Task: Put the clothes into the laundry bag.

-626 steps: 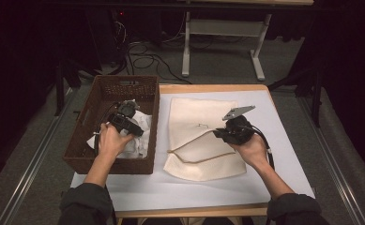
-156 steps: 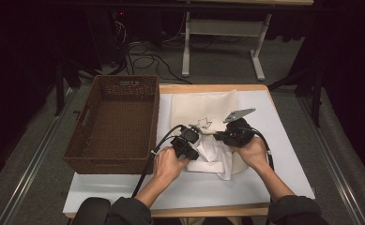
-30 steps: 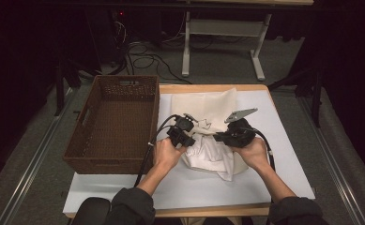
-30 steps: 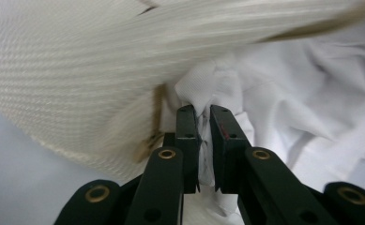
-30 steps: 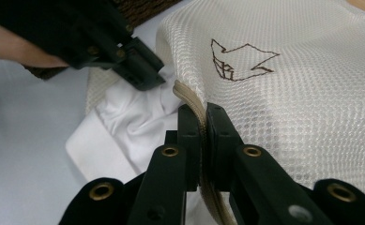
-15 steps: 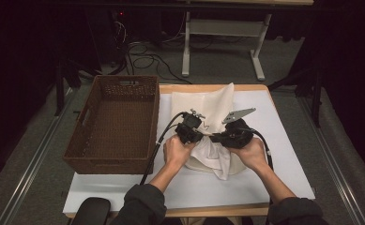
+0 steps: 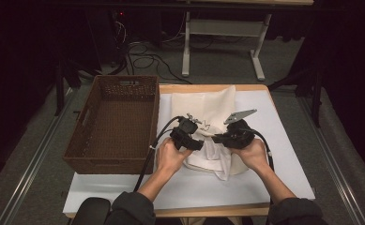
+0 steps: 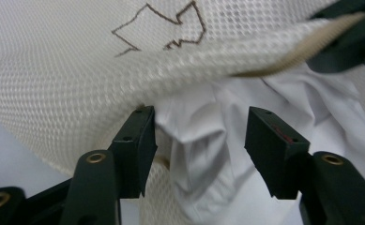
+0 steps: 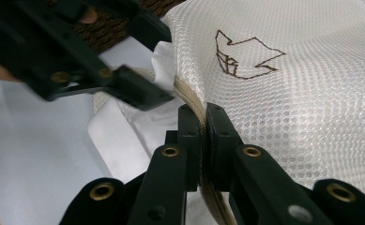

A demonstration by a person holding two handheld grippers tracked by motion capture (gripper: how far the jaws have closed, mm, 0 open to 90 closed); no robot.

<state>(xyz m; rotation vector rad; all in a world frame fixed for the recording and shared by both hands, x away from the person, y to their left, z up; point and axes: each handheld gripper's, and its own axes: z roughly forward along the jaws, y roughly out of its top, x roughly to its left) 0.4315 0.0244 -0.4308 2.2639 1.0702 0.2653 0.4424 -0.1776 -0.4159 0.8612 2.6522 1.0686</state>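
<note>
Mesh laundry bag point(image 7: 207, 110) lying mid-table, just right of wicker basket point(image 7: 115, 123). Right gripper point(image 9: 202, 123) clamped tight on bag's zipper edge point(image 9: 189, 101). Left gripper point(image 8: 199, 136) just sprung apart, jaws spread around white garment point(image 8: 203, 145) at bag's mouth, gripping nothing.

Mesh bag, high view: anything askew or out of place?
Yes. The white garment is only partly in the mesh bag; a fold hangs out of the opening. The right hand-held gripper pinches the bag's edge; the left hand-held gripper has just been opening, with cloth loose between its jaws.
</note>
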